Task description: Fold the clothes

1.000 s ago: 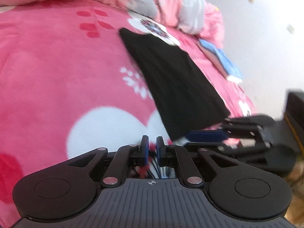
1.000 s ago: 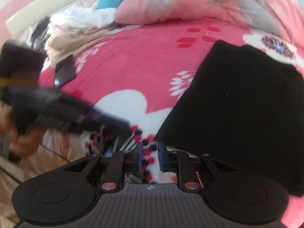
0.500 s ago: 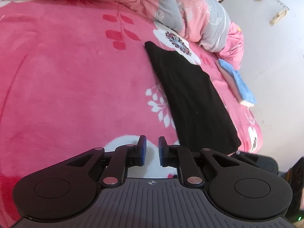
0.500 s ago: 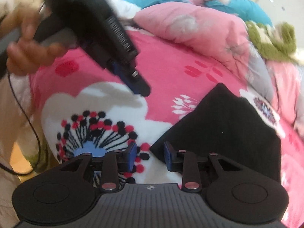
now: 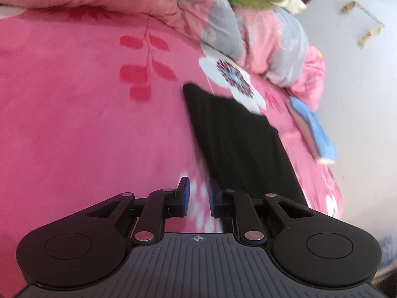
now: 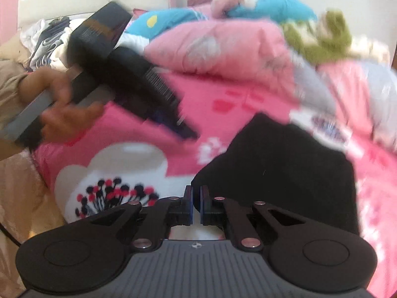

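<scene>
Nearest in the left wrist view, the left hand-held gripper (image 5: 197, 195) has its blue-padded fingers parted by a clear gap with nothing between them; it hangs over the pink flowered blanket (image 5: 74, 124) of the bed, just beside the near left edge of the black garment (image 5: 238, 144). In the right wrist view, the right hand-held gripper (image 6: 196, 204) has its fingers drawn close, with only a narrow slit left between the blue pads. The near corner of the black garment (image 6: 280, 164) lies right at the tips, but the blur does not let me tell whether any cloth is caught in the slit.

The black garment lies flat as a long folded rectangle on the blanket, running away from both grippers toward the pillows, its far end next to a white printed flower (image 5: 235, 82). To its left in the right wrist view, a large white flower with red and black dots (image 6: 111, 173) is printed on the blanket.

Farther off in the right wrist view, a person's hand (image 6: 59, 109) grips the handle of the left hand-held gripper (image 6: 139, 84), held above the blanket and blurred. Beyond lie a pink pillow (image 6: 218, 47), a heap of pink and grey quilt (image 5: 260, 42), a green plush toy (image 6: 327, 37) and a blue plush toy (image 6: 173, 19). A blue cloth (image 5: 315, 129) lies at the bed's right edge near the white wall (image 5: 359, 99).
</scene>
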